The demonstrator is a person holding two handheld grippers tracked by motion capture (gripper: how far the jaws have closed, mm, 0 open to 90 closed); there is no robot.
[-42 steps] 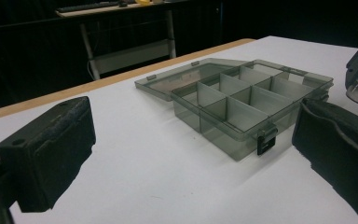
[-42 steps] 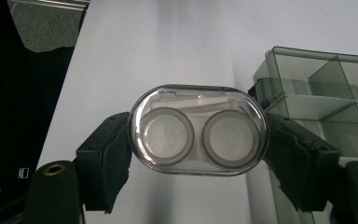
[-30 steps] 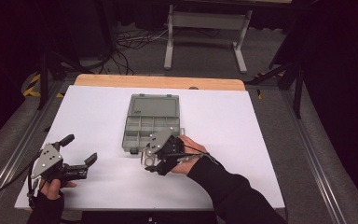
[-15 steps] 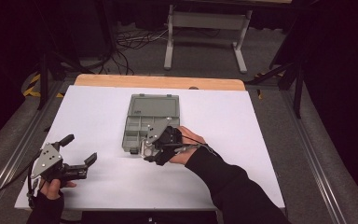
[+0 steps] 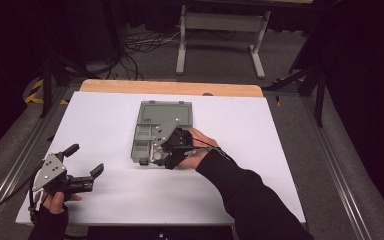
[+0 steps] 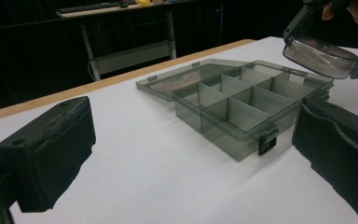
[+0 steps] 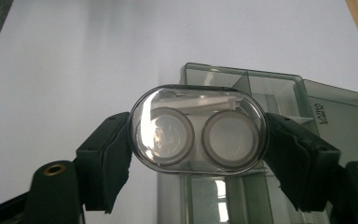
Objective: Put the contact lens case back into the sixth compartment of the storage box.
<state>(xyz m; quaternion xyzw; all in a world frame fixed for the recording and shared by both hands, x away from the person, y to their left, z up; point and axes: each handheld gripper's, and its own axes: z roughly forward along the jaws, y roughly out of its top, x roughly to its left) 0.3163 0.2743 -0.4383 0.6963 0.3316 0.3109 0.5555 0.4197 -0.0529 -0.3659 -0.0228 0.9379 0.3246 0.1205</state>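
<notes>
The left gripper [image 5: 87,170] sits at the lower left of the high view, held from below by the left hand [image 5: 55,202], jaws spread wide and empty. The right gripper [image 5: 156,150], mid-frame, is clamped on a clear oval plastic case with two round wells [image 7: 198,129]; a dark sleeve [image 5: 250,200] reaches to the lower right.

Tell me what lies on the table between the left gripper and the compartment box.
Nothing: in the left gripper view, bare white table runs from the open left gripper to the compartment box. The high view shows the same.
</notes>
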